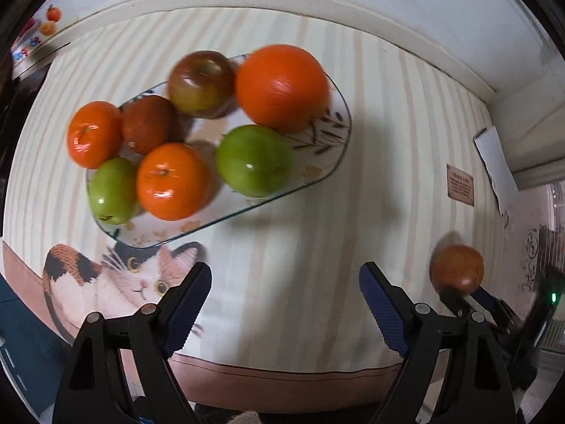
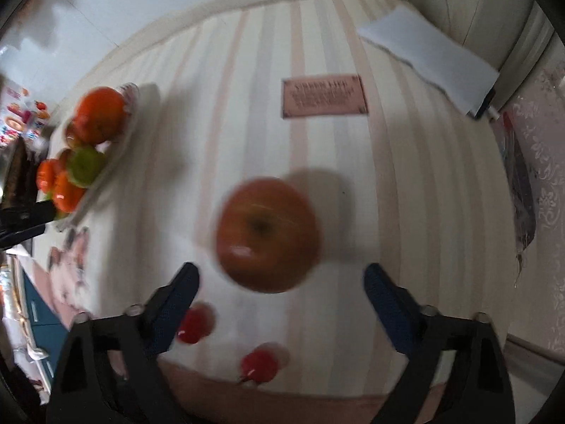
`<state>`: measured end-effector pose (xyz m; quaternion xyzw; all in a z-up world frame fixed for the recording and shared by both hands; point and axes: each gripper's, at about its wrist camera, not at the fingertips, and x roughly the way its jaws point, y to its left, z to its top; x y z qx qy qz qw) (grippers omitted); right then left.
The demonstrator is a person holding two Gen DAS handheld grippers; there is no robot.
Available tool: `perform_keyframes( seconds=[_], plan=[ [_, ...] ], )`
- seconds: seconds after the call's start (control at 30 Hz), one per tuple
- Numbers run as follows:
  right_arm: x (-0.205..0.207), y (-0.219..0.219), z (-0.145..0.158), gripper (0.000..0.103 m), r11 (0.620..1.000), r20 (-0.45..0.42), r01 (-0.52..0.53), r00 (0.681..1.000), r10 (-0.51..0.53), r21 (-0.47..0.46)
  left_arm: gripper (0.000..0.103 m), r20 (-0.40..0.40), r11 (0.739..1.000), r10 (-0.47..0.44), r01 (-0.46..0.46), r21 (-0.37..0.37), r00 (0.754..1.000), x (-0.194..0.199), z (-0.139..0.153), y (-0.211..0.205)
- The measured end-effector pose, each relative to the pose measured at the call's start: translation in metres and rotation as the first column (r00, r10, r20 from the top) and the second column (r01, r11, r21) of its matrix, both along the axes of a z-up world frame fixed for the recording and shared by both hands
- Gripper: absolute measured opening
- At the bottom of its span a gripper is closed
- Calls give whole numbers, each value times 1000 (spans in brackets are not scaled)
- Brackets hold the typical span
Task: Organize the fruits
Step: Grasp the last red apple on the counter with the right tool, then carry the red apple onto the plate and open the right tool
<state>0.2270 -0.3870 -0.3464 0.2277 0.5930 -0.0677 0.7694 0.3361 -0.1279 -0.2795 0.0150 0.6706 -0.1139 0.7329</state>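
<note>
Both views are smeared by motion blur, the right wrist view most of all. There the writing on a small brown rectangular label [image 2: 324, 96] on the striped cream tablecloth [image 2: 406, 194] cannot be read, and two small shiny red round fruits [image 2: 195, 323] near the cloth's front edge are too blurred to name.

The right gripper [image 2: 282, 279] hangs over a loose reddish-brown apple [image 2: 267, 235] lying on the desk. Its blue-padded jaws stand wide apart and touch nothing; the apple sits just beyond the tips, between their lines.

The left gripper [image 1: 285, 284] is also wide open and empty, above bare cloth. Beyond it, to the left, an oblong white plate with a leaf pattern [image 1: 337, 120] holds oranges, green apples and red-brown apples, and partly covers a printed calico cat [image 1: 141, 282]. A white paper sheet [image 2: 429, 58] lies at the far right.
</note>
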Motion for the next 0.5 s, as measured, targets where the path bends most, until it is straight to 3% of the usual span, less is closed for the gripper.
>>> perform_keyframes(
  seconds=[0.2,0.33,0.5],
  plan=[
    [18,7,-1,89,1000,48,-6,999,6,-7,86,1,1000,-6,6,6,1000,8,-8,-6],
    [34,18,-4,69,999,54,-35,998,37,-35,85,4,1000,-4,4,7,1000,10,-12,-9],
    [38,27,-4,68,994,8,-88,996,89,-63,86,-8,1000,-3,3,2,1000,4,-18,-5]
  ],
)
